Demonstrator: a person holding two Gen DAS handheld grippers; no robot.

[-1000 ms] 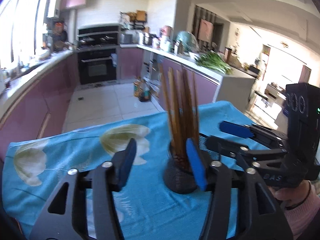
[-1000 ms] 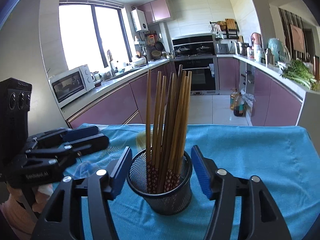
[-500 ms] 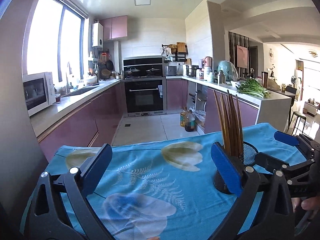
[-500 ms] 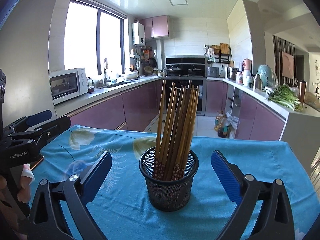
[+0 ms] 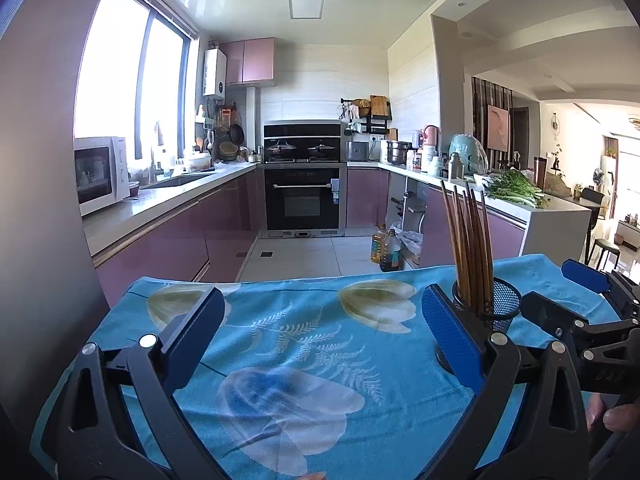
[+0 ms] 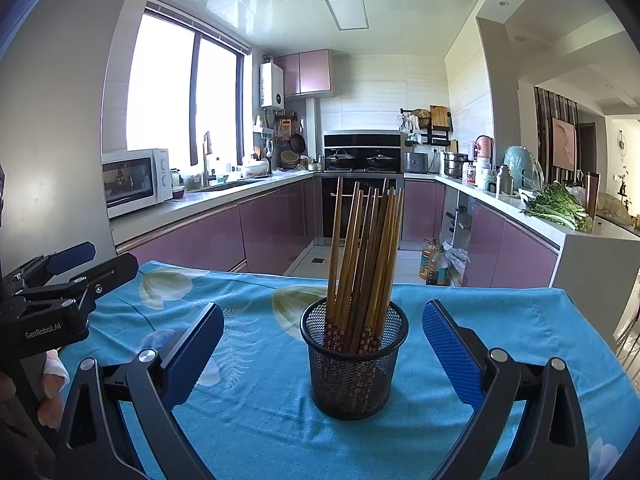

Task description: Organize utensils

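Note:
A black mesh cup (image 6: 354,364) stands upright on the blue flowered tablecloth (image 6: 500,320), holding several brown chopsticks (image 6: 366,252). My right gripper (image 6: 322,344) is open wide; the cup sits just ahead, between the lines of its blue pads (image 6: 450,350), untouched. My left gripper (image 5: 322,332) is open too, with only cloth between its pads. In the left wrist view the cup (image 5: 498,306) and chopsticks (image 5: 468,248) show behind the right finger, and the other gripper (image 5: 592,308) reaches in from the right. The left gripper (image 6: 72,276) appears at the left edge of the right wrist view.
The table ends at its far edge (image 5: 320,280), with tiled kitchen floor (image 5: 296,256) beyond. Purple cabinets, a microwave (image 6: 136,180), an oven (image 5: 304,200) and oil bottles (image 6: 434,262) lie behind. A hand (image 6: 48,392) holds the left gripper's grip.
Both grippers' jaws have spread from part open to wide open. The left view has swung left, so the cup slid from its centre to the right; the right gripper has drawn back from the cup.

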